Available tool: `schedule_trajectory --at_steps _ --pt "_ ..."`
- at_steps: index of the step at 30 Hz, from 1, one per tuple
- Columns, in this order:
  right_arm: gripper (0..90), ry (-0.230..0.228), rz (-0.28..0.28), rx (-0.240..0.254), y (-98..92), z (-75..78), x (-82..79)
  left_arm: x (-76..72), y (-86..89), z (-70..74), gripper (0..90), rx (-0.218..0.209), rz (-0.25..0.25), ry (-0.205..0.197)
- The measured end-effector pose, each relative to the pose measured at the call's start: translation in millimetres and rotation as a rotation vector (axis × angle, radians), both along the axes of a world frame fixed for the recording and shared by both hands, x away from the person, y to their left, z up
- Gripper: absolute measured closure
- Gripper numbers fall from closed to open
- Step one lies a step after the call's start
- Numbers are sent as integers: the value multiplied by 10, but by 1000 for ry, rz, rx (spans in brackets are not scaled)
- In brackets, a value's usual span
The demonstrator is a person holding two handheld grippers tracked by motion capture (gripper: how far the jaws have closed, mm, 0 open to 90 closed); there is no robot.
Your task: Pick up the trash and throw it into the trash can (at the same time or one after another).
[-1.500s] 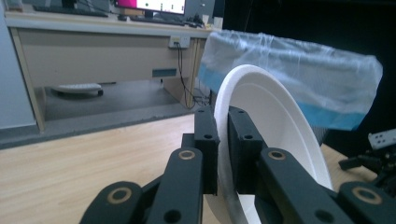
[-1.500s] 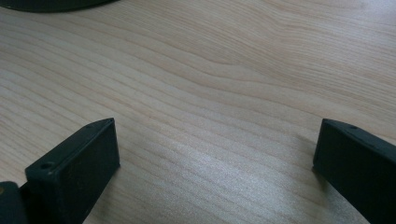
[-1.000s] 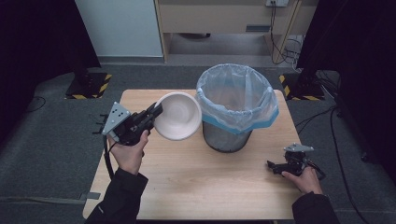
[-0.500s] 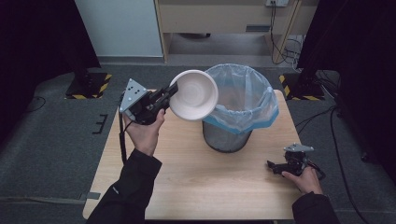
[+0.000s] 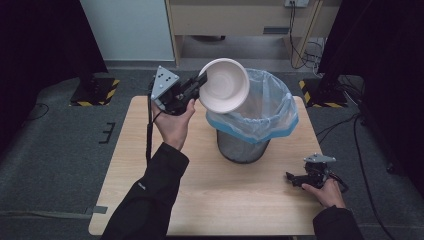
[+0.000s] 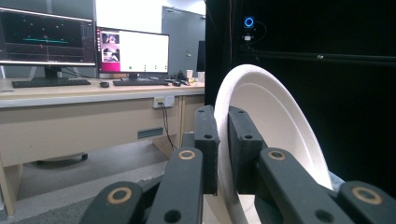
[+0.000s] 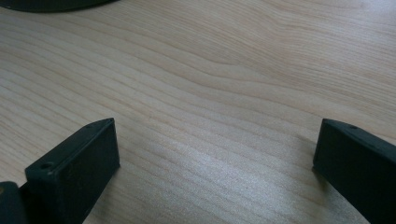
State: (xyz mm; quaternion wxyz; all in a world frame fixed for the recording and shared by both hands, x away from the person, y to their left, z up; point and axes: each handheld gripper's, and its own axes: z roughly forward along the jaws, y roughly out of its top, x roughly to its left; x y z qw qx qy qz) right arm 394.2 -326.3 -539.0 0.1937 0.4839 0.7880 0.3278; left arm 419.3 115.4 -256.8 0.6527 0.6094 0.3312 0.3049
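Observation:
A white foam bowl [image 5: 224,85] is held up in the air, tipped on its side, at the left rim of the waste bin [image 5: 252,117]. My left gripper [image 5: 199,85] is shut on the bowl's rim; the left gripper view has both jaws clamped on the white rim [image 6: 223,154] of the bowl [image 6: 275,126]. The bin is a dark mesh basket lined with a pale blue bag, standing mid-table. My right gripper [image 5: 294,179] rests low on the table at the front right, its jaws wide apart [image 7: 210,158] with bare wood between them.
The wooden table [image 5: 150,170] has open surface in front of and left of the bin. Grey carpet surrounds it, with black stands beyond the far corners. The left gripper view looks out on a desk [image 6: 93,93] with monitors.
My left gripper has lifted the bowl up and to the right, from beside the bin to its left rim, tilting it more. The right gripper has stayed put.

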Motion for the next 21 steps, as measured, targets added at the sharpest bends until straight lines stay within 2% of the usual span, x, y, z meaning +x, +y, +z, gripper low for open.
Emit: schedule_trajectory --at_steps 6,13,16,19,21 --pt "6 0 0 0 0 0 0 149 -177 -38 832 11 6 8" --pt "6 -3 1 -1 -1 -1 2 325 -468 -120 832 45 12 -3" --pt "6 -3 1 -1 -1 -1 2 371 -532 -136 832 61 11 -1" --pt "6 -4 2 -2 -2 -1 3 446 -615 -171 822 65 -33 8" --pt "6 -3 2 -1 -2 -1 2 453 -619 -193 729 74 -42 -4"
